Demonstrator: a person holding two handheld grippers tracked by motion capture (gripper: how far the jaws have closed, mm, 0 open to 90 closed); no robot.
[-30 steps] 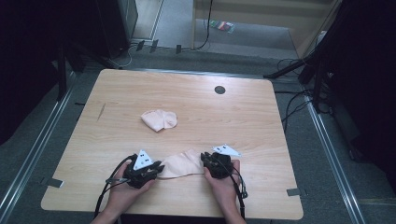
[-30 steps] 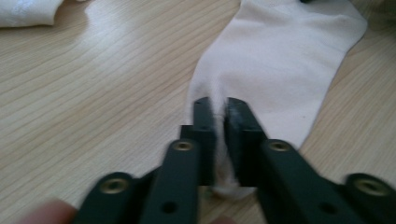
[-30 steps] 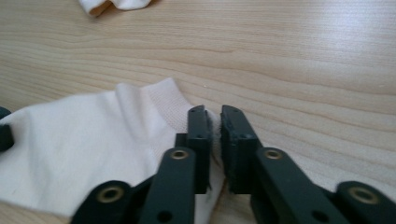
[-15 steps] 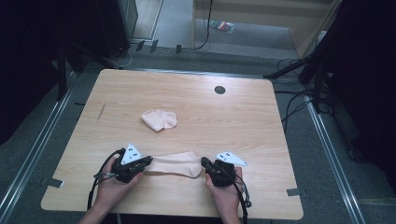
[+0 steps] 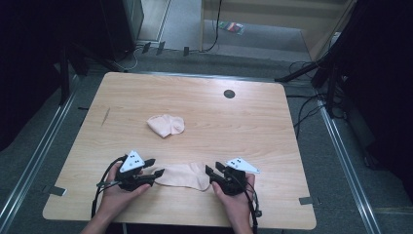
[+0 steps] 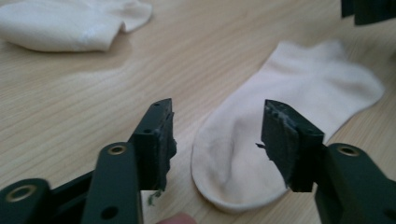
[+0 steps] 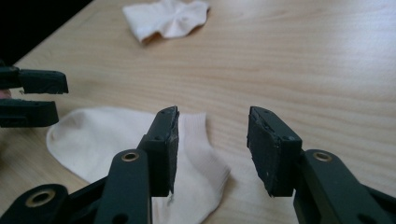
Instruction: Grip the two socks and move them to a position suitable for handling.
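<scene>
— While the flat sock (image 5: 182,175) lies stretched out near the table's front edge, how many socks do you count in all?

— Two. That flat one, and a bunched sock (image 5: 166,125) farther back, near the middle of the table (image 5: 272,131) and well apart from the first.

— And the grippers?

— Two, one in each hand. The left gripper (image 5: 155,166) sits at the flat sock's toe end, the right gripper (image 5: 210,171) at its cuff end. Both have just been opening. In the left gripper view the two black pads stand apart with the rounded toe lying on the wood beyond the gap, untouched. In the right gripper view the jaws are also spread, the cuff behind the left jaw, nothing pinched. So the sock is let go at both ends.

— Anything else on the tabletop?

— One small dark round hole (image 5: 229,93) near the far edge, right of centre, and one thin dark mark (image 5: 106,116) towards the left edge.

— How about room to move?

— Plenty. The flat sock lies close to the front edge, with a strip of bare wood between it and the rim. Between the two socks is open wood. The whole right half and the far part of the table are bare. Past the edges runs grey floor (image 5: 350,175) with metal rails (image 5: 34,165) on both sides and cables (image 5: 304,109) at the right.
</scene>
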